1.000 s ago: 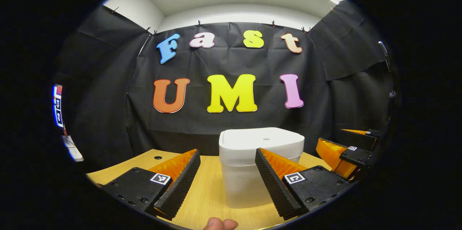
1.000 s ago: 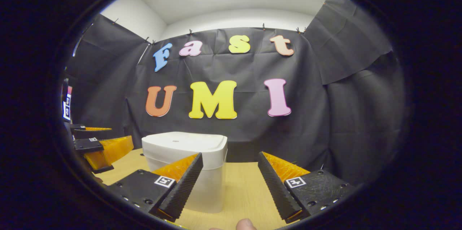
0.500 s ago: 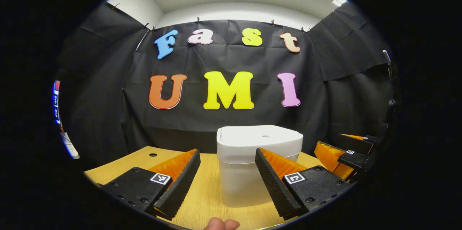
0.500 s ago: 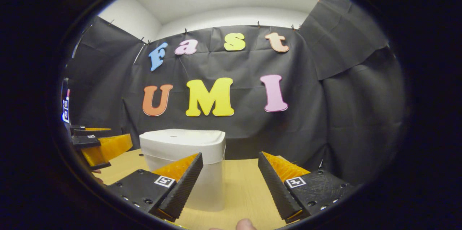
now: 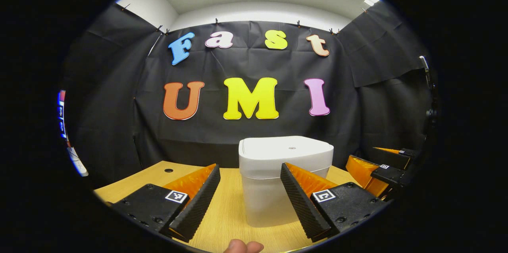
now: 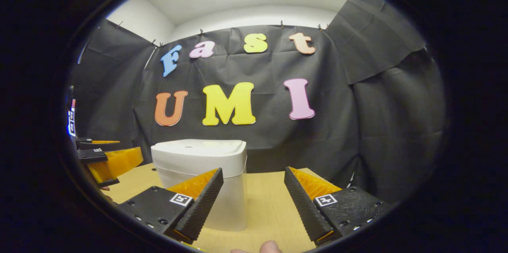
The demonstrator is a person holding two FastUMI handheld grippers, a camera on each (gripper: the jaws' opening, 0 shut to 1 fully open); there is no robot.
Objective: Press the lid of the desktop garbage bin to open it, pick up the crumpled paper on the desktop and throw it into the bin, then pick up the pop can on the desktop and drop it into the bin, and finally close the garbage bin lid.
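Currently the white bin (image 5: 286, 177) stands closed at the far surface (image 5: 228, 213); both hand-held grippers (image 5: 250, 199) (image 6: 254, 201) are spread, empty. Its lid (image 5: 287, 150), probably light rigid plastic, takes a top-centre press.

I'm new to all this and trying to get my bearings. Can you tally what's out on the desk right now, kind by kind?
White garbage bin, lid shut: 1
Handheld grippers, both with fingers apart and holding nothing: 2, the left gripper and the right gripper
Wooden desk: 1
Total: 4
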